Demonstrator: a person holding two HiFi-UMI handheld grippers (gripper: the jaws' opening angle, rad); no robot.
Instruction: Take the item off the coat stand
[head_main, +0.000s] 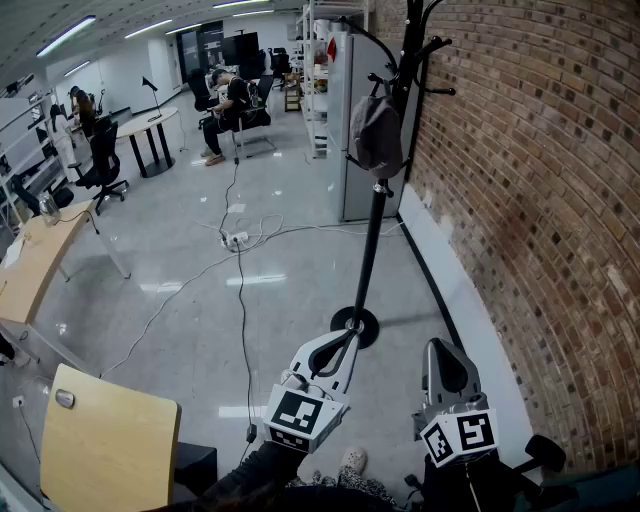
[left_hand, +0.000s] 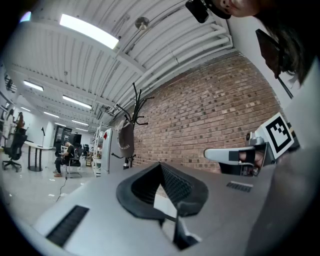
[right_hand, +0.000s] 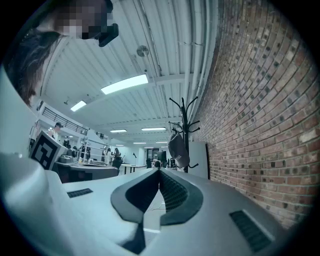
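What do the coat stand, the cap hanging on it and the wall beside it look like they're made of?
The stand looks like metal: thin black pole, slight sheen. The cap seems grey fabric, matte and sagging. The wall is bare red-brown brick with mortar lines.

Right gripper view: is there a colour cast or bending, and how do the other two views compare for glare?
Right gripper view: bluish-green cast, dark corners, brick wall bows strongly, cap fairly sharp. Left gripper view: neutral colour, same fisheye bowing, ceiling light blown out. Head view: light streaks glare on the glossy floor, brick courses curve.
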